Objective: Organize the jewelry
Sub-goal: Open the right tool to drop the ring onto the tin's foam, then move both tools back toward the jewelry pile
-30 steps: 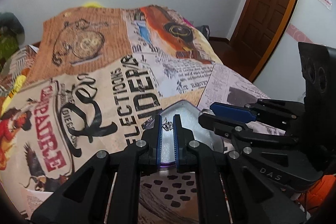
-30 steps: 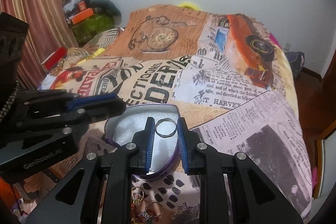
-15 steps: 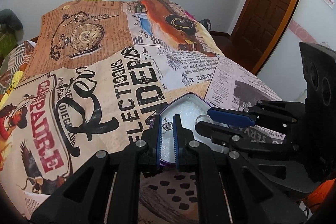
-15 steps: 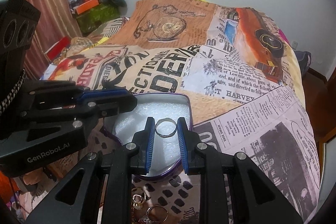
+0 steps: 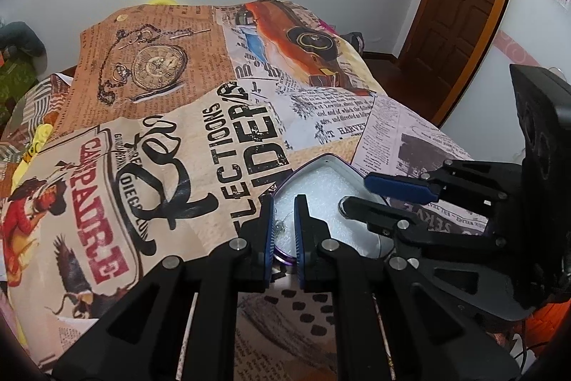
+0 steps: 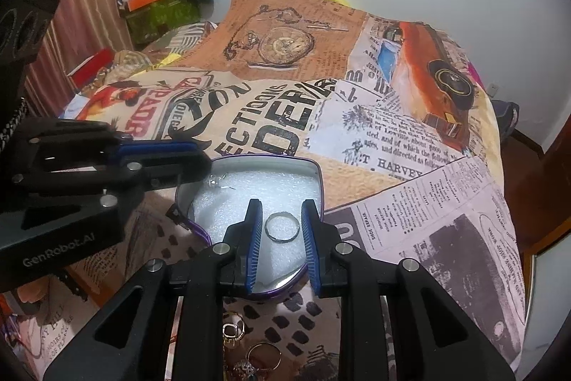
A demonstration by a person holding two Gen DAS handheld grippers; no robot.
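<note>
Released since half a second ago, the thin silver ring (image 6: 282, 227) lies on white foam in the heart-shaped tin (image 6: 314, 166), between the right gripper's (image 6: 280, 231) parted fingers; the left gripper (image 5: 284, 225) is narrowly parted over a small sparkly piece (image 5: 279, 226).

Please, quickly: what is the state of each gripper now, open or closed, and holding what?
Left gripper: open, holding nothing; a small silver piece lies between its fingers in the tin.
Right gripper: open, holding nothing; the silver ring lies free.

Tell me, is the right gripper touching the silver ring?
Apart. The right wrist view shows the silver ring on foam, with gaps to both fingers.
</note>
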